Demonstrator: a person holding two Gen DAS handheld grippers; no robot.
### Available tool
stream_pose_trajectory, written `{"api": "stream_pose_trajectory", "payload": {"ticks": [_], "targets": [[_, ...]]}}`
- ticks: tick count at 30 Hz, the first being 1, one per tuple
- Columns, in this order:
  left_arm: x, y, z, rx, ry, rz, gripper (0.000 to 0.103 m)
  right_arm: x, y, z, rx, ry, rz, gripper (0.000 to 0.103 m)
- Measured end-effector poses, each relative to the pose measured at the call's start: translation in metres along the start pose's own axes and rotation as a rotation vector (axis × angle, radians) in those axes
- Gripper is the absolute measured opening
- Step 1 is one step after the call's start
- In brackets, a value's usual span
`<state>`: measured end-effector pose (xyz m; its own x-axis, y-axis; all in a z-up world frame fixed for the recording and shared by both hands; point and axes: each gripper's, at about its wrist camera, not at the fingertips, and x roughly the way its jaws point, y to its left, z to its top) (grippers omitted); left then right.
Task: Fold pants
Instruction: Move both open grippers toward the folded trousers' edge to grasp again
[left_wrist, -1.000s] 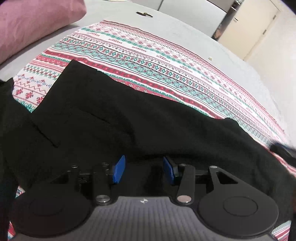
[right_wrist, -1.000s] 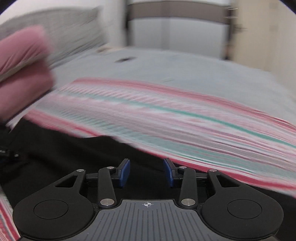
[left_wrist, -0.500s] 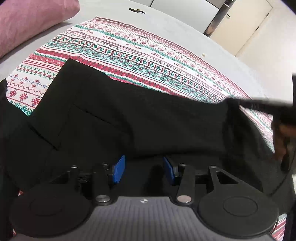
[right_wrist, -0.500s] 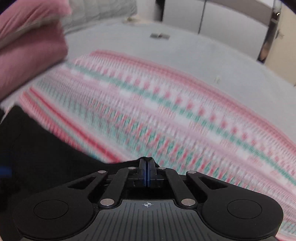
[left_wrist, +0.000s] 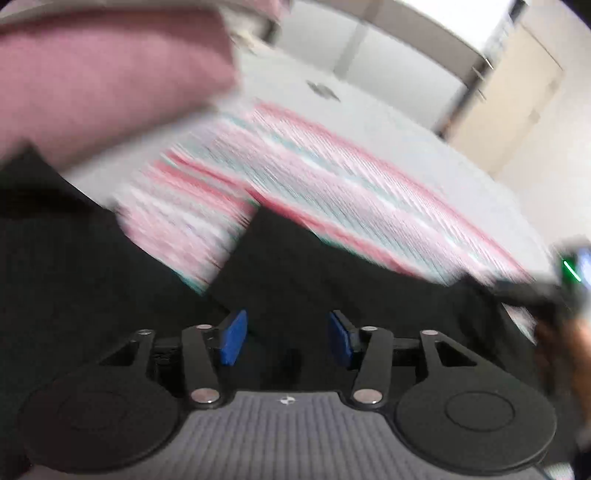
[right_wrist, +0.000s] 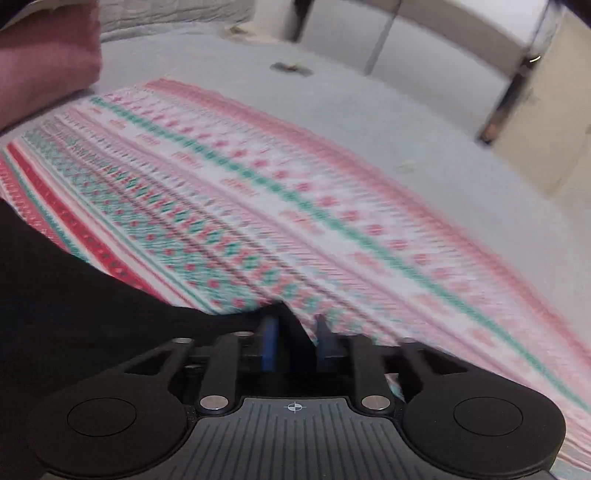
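The black pants (left_wrist: 332, 280) lie spread over a red, white and green patterned blanket (left_wrist: 369, 192). My left gripper (left_wrist: 286, 341) hangs just above them, its jaws opening, and nothing is pinched between the blue pads. This view is blurred by motion. My right gripper (left_wrist: 546, 291), held by a hand (left_wrist: 565, 350), shows at the pants' right end. In the right wrist view the pants (right_wrist: 92, 314) fill the lower left. A tip of black cloth (right_wrist: 288, 325) stands between the pads of the right gripper (right_wrist: 295, 345). Its jaws are opening and no longer press on the cloth.
A pink pillow (left_wrist: 103, 81) lies at the upper left, also in the right wrist view (right_wrist: 44, 66). The grey bed sheet (right_wrist: 369, 103) stretches beyond the patterned blanket (right_wrist: 295, 203). A small dark object (right_wrist: 290, 67) rests on it. Beige doors (left_wrist: 517, 92) stand at the far right.
The left view has swung toward the pink pillow and its jaws have widened. The right gripper shut on the pants' edge half a second ago and has now parted around it.
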<state>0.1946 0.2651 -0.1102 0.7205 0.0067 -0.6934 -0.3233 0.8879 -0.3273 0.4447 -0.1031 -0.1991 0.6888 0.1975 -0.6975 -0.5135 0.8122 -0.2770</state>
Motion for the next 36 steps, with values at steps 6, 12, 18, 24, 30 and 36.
{"api": "stream_pose_trajectory", "payload": {"ticks": [6, 12, 18, 24, 30, 36], "targets": [[0.003, 0.036, 0.013, -0.115, 0.038, 0.084, 0.087, -0.092, -0.026, -0.084, 0.122, 0.058, 0.126, 0.054], [0.027, 0.009, 0.003, 0.023, 0.056, 0.124, 0.025, -0.132, -0.047, -0.190, 0.172, 0.148, 0.141, 0.055], [0.017, 0.009, 0.015, 0.107, -0.065, 0.168, 0.024, -0.146, -0.056, -0.203, 0.179, 0.139, 0.195, 0.055], [0.036, 0.034, 0.015, 0.056, 0.050, 0.124, 0.042, -0.145, -0.063, -0.205, 0.164, 0.180, 0.223, 0.055], [-0.004, 0.069, 0.021, -0.210, 0.013, 0.031, 0.077, -0.149, -0.065, -0.212, 0.151, 0.189, 0.235, 0.054], [-0.032, 0.061, 0.002, -0.178, 0.029, 0.071, 0.088, -0.148, -0.057, -0.209, 0.141, 0.192, 0.220, 0.055]]}}
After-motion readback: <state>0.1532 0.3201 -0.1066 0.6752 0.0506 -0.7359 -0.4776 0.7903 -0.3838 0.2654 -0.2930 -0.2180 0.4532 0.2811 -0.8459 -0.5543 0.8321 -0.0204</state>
